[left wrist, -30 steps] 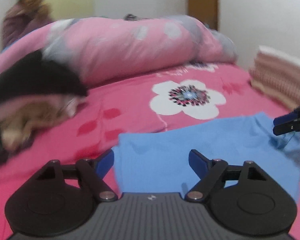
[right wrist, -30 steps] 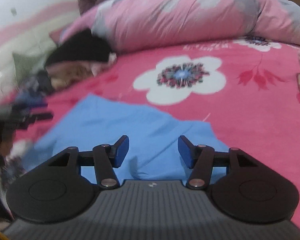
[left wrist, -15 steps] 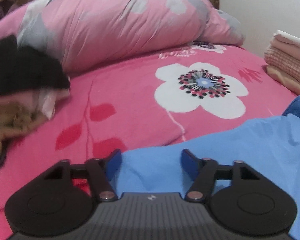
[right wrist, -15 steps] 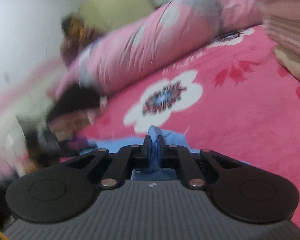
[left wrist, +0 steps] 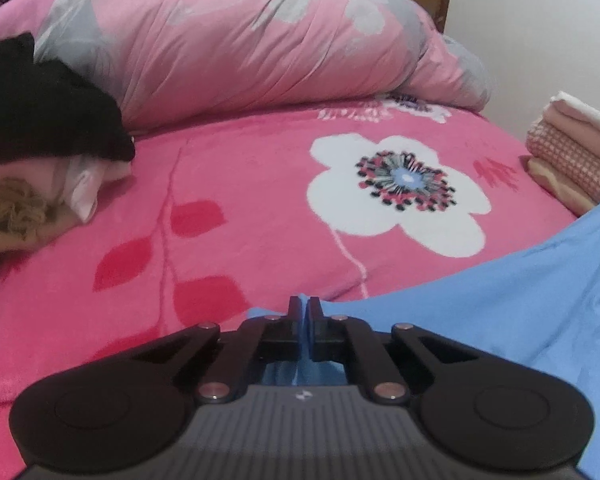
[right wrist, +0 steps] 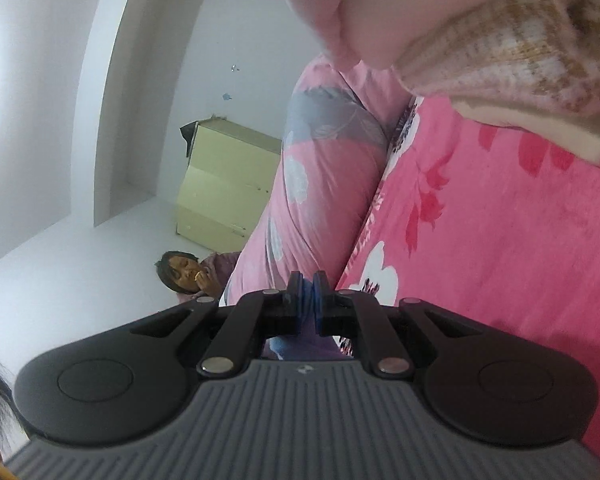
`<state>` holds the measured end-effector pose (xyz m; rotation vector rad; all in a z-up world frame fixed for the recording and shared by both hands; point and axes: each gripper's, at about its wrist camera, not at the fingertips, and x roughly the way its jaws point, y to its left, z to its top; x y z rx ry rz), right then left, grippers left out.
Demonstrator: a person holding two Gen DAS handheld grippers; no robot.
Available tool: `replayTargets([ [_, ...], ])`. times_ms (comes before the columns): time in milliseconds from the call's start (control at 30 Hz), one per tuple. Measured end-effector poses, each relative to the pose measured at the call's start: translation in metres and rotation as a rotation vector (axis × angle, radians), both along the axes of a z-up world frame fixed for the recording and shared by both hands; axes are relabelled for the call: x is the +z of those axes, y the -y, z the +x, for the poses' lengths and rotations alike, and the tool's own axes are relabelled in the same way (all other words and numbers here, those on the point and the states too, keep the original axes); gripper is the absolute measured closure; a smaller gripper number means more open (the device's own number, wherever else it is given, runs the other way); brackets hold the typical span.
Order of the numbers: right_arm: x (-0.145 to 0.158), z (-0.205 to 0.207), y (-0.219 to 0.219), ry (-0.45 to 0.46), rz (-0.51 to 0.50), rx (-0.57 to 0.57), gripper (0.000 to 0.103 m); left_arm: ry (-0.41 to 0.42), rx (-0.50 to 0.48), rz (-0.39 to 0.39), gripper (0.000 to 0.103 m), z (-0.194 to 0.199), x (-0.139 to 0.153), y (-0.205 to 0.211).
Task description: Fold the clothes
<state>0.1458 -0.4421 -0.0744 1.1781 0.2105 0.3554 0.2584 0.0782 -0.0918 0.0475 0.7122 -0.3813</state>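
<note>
The left gripper (left wrist: pixel 304 310) is pinching an edge of the blue garment (left wrist: pixel 520 300), which is spreading away to its right over the pink floral blanket (left wrist: pixel 240 184). The right gripper (right wrist: pixel 306 286), rolled sideways, is clamping blue fabric too — beyond it, folded clothes (right wrist: pixel 480 40) are stacked, and a rolled pink quilt (left wrist: pixel 240 48) is lying farthest off.
</note>
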Motion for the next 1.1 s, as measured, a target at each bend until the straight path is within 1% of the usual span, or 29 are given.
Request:
replayTargets([
  [100, 0.005, 0.001, -0.001, 0.009, -0.019, 0.023, 0.099, 0.036, -0.003, -0.031, 0.100, -0.007, 0.012, -0.002],
  [167, 0.015, 0.000, -0.002, 0.038, -0.032, 0.049, 0.099, 0.072, -0.002, -0.064, 0.100, -0.017, 0.024, -0.006],
  [233, 0.026, -0.002, -0.003, 0.073, -0.045, 0.081, 0.099, 0.110, 0.001, -0.092, 0.100, -0.032, 0.039, -0.010],
  [300, 0.039, -0.011, -0.005, 0.114, -0.071, 0.117, 0.099, 0.154, 0.002, -0.140, 0.100, -0.055, 0.057, -0.018],
  [400, 0.056, -0.038, -0.005, 0.199, -0.112, 0.160, 0.099, 0.203, 0.017, -0.229, 0.100, -0.103, 0.086, -0.034],
  [500, 0.067, -0.079, 0.002, 0.305, -0.117, 0.199, 0.099, 0.247, 0.028, -0.320, 0.100, -0.165, 0.109, -0.052],
  [567, 0.069, -0.109, 0.009, 0.354, -0.121, 0.217, 0.099, 0.262, 0.021, -0.347, 0.100, -0.212, 0.117, -0.060],
  [633, 0.067, -0.142, 0.017, 0.374, -0.127, 0.220, 0.099, 0.276, 0.015, -0.374, 0.100, -0.258, 0.124, -0.068],
  [700, 0.059, -0.171, 0.026, 0.370, -0.123, 0.213, 0.099, 0.239, 0.030, -0.393, 0.100, -0.301, 0.121, -0.074],
  [800, 0.042, -0.211, 0.039, 0.331, -0.119, 0.185, 0.099, 0.112, 0.075, -0.380, 0.100, -0.349, 0.098, -0.074],
  [900, 0.021, -0.244, 0.051, 0.265, -0.103, 0.136, 0.099, -0.005, 0.115, -0.402, 0.100, -0.384, 0.069, -0.072],
  [967, 0.008, -0.261, 0.058, 0.218, -0.095, 0.106, 0.099, -0.101, 0.110, -0.429, 0.100, -0.395, 0.047, -0.070],
  [1033, -0.001, -0.266, 0.061, 0.165, -0.104, 0.087, 0.099, -0.186, 0.081, -0.420, 0.088, -0.397, 0.030, -0.068],
  [1067, -0.004, -0.266, 0.061, 0.143, -0.111, 0.083, 0.097, -0.227, 0.067, -0.414, 0.077, -0.398, 0.022, -0.066],
  [1100, -0.006, -0.265, 0.060, 0.120, -0.118, 0.078, 0.096, -0.249, 0.059, -0.380, 0.067, -0.397, 0.019, -0.064],
])
